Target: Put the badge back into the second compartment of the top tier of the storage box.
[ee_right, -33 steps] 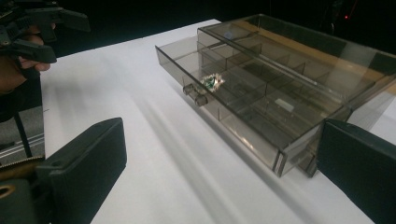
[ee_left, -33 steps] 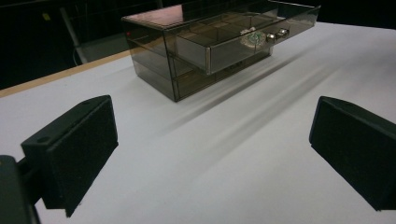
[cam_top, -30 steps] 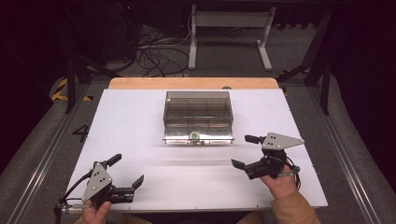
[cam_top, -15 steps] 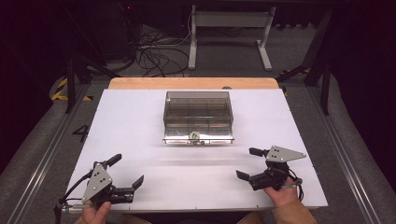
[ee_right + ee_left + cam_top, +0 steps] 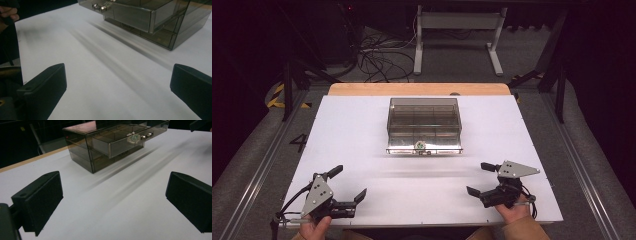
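A smoky clear drawer box (image 5: pixel 424 119) stands at the middle of the white tabletop (image 5: pixel 352 135), its top drawer (image 5: pixel 424 148) pulled partly out toward me, with small metal knobs. My left gripper (image 5: pixel 349 181) rests near the front left corner, open and holding nothing. My right gripper (image 5: pixel 477 177) sits near the front right, also open and holding nothing. In the left gripper view the box (image 5: pixel 100 147) lies ahead and to the right of the wide-apart jaws. In the right gripper view the drawer front (image 5: pixel 130 13) and its knobs (image 5: pixel 100 7) are ahead, well beyond the jaws.
A wooden strip (image 5: pixel 419 89) borders the table's far edge. Metal rails (image 5: pixel 262 170) run along both sides. Cables (image 5: pixel 377 60) and a desk frame (image 5: pixel 457 30) lie on the floor beyond. Bare white surface stretches between the grippers and the box.
My right gripper has drawn back toward the front edge and lowered. The left gripper and the box have not moved.
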A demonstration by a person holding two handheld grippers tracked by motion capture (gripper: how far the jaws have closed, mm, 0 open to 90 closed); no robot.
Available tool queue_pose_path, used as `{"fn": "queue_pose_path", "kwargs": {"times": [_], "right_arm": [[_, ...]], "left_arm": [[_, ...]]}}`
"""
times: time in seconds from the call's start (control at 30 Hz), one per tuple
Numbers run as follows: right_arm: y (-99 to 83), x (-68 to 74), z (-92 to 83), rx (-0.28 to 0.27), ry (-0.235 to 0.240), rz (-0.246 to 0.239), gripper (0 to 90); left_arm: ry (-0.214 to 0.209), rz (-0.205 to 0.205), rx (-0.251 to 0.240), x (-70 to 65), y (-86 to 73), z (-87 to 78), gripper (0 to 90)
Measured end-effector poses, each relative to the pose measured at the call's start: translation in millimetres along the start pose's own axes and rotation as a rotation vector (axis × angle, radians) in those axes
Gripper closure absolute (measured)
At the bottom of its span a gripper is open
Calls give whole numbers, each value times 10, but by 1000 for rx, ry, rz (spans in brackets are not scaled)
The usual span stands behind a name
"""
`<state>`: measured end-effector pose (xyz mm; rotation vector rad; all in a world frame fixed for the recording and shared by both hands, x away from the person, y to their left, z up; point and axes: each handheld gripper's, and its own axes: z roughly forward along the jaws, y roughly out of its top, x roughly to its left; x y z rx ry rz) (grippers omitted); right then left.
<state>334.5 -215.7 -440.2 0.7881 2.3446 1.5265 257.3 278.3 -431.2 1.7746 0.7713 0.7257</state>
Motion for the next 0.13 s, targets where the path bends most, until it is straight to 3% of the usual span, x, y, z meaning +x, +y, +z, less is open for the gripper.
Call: {"fn": "queue_pose_path", "kwargs": {"times": [0.13], "right_arm": [[11, 16, 13, 14, -1, -7, 13]], "left_arm": [[3, -16, 0, 2, -1, 2, 18]]}}
